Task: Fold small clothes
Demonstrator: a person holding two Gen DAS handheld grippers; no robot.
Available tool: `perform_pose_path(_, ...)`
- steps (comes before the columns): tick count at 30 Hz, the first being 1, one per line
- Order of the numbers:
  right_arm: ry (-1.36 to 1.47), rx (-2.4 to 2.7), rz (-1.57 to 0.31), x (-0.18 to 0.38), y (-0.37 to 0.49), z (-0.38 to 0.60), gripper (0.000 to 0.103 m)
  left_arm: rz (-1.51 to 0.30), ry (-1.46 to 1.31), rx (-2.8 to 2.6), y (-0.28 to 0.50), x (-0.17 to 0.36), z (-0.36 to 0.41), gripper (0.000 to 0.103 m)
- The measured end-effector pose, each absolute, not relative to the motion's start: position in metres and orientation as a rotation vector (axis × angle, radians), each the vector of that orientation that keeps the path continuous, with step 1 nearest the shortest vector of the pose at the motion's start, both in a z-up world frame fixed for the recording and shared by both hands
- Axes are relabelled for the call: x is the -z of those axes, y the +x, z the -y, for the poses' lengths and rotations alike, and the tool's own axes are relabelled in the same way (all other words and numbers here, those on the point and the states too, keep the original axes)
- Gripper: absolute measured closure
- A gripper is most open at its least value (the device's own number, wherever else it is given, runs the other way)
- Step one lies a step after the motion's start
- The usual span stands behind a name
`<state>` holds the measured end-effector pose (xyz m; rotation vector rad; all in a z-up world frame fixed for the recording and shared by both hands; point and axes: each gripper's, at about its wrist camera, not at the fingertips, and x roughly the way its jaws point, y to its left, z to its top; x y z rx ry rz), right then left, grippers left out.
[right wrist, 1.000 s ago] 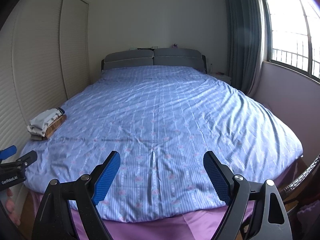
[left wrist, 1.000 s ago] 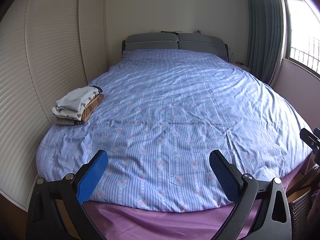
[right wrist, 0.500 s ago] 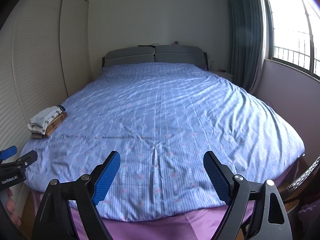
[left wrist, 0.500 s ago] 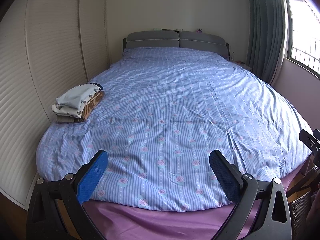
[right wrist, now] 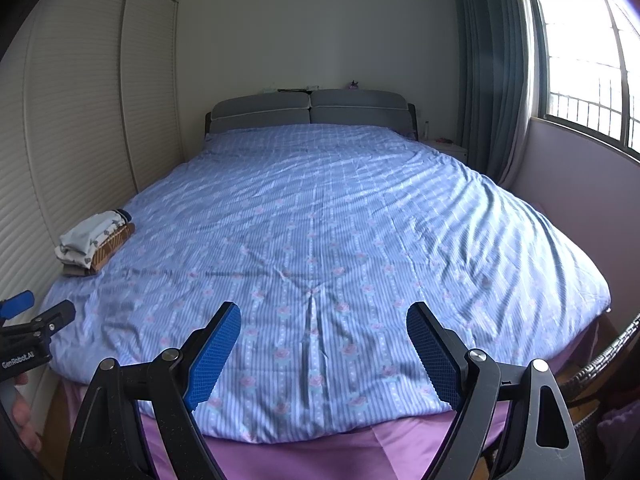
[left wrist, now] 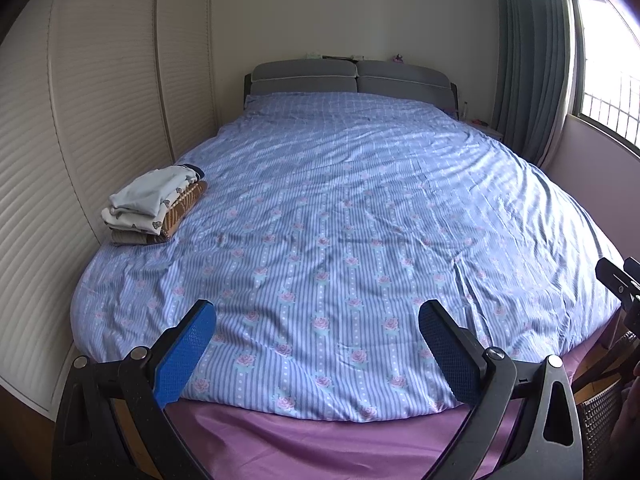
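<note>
A stack of folded small clothes (left wrist: 154, 206) in white, pale blue and brown lies at the left edge of the bed, and the right wrist view shows the stack of clothes (right wrist: 94, 242) at far left. My left gripper (left wrist: 316, 322) hovers over the foot of the bed, open and empty, well short of the stack. My right gripper (right wrist: 323, 322) is also open with nothing between its blue pads, over the foot of the bed. The left gripper's tip (right wrist: 36, 316) pokes in at the right view's left edge, held by a hand.
The bed carries a blue striped floral quilt (left wrist: 360, 220) over a purple sheet (left wrist: 320, 440). A louvred wardrobe (left wrist: 80, 120) lines the left side. Curtains and a window (right wrist: 580, 64) are on the right. A woven basket (left wrist: 600, 412) stands at lower right.
Both views tilted up very slightly, so the bed sits a little lower in frame. The grippers stay open and nothing on the bed has moved.
</note>
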<state>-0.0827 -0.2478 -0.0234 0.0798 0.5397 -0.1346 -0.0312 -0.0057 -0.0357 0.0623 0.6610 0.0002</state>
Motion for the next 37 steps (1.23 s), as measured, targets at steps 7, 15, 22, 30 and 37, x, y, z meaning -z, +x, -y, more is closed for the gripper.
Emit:
perform_pose_path(7, 0.082, 0.129, -0.539, 0.0237, -0.0816, 0.2476, 0.017, -0.662, 0.069, -0.008, -0.0311, 0.0358, 0.0041, 0.0)
perform_pose_path(15, 0.081, 0.122, -0.539, 0.0245, -0.0797, 0.2482, 0.017, -0.672, 0.075, 0.003, -0.0296, 0.036, 0.0051, 0.0)
perform_pose_path(22, 0.082, 0.12, -0.539, 0.0252, -0.0793, 0.2501, 0.017, -0.665, 0.075, 0.013, -0.0291, 0.035, 0.0054, 0.0)
perform_pose_path(30, 0.083, 0.122, -0.54, 0.0252, -0.0795, 0.2493, 0.017, -0.666, 0.071, 0.018, -0.0284, 0.0341, 0.0048, 0.0)
perform_pose_path(37, 0.079, 0.124, -0.545, 0.0264, -0.0787, 0.2477, 0.017, -0.651, 0.109, 0.032, -0.027, 0.0338, 0.0059, 0.0)
